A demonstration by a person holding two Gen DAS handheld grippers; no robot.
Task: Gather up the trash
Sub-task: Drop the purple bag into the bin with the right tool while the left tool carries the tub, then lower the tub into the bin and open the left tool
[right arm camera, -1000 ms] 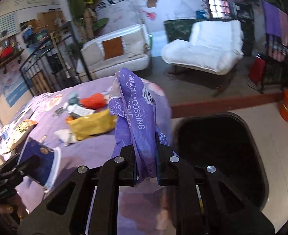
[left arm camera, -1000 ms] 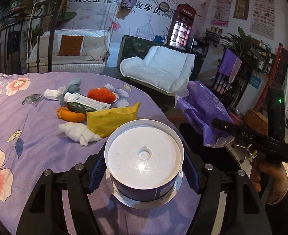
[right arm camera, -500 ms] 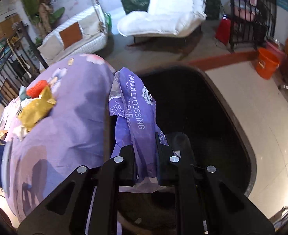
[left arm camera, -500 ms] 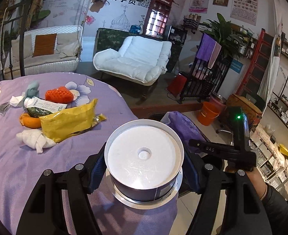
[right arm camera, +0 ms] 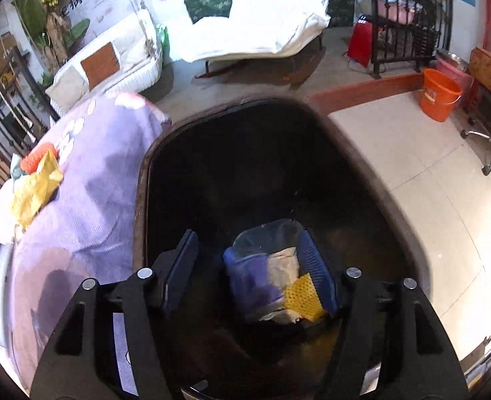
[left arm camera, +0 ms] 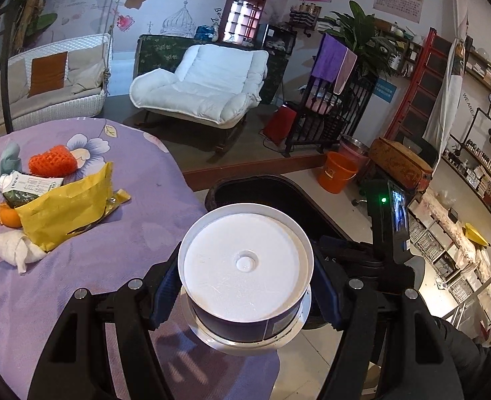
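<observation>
Changed since earlier: purple wrapper (right arm camera: 255, 280) is no longer standing pinched in the right claw (right arm camera: 250, 273); its jaws have just been opening, and the wrapper is now lying down inside the black bin (right arm camera: 142, 200), seen between the spread fingers with no pad pressing on it.
Worktop (left arm camera: 78, 266): purple flowered cloth is covering it, at the left of both views.
Trash pile: yellow packet (left arm camera: 65, 206) is lying on top, with an orange (left arm camera: 7, 216) and white tissue (left arm camera: 12, 250) at its left edge, a printed carton (left arm camera: 28, 186) and a red foam net (left arm camera: 52, 163) behind it.
Left claw (left arm camera: 245, 286): it is gripping a round white-topped tub (left arm camera: 245, 273), blue pads (left arm camera: 165, 290) pressing on both its sides, over the worktop's edge beside the bin.
Bin contents: wrapper is resting against pale paper and a yellow mesh piece (right arm camera: 305, 295).
Right claw: jaws are standing wide apart, holding nothing, pointing down into the bin's mouth.
Floor at right: orange bucket (right arm camera: 440, 95) is standing well apart from the bin.
</observation>
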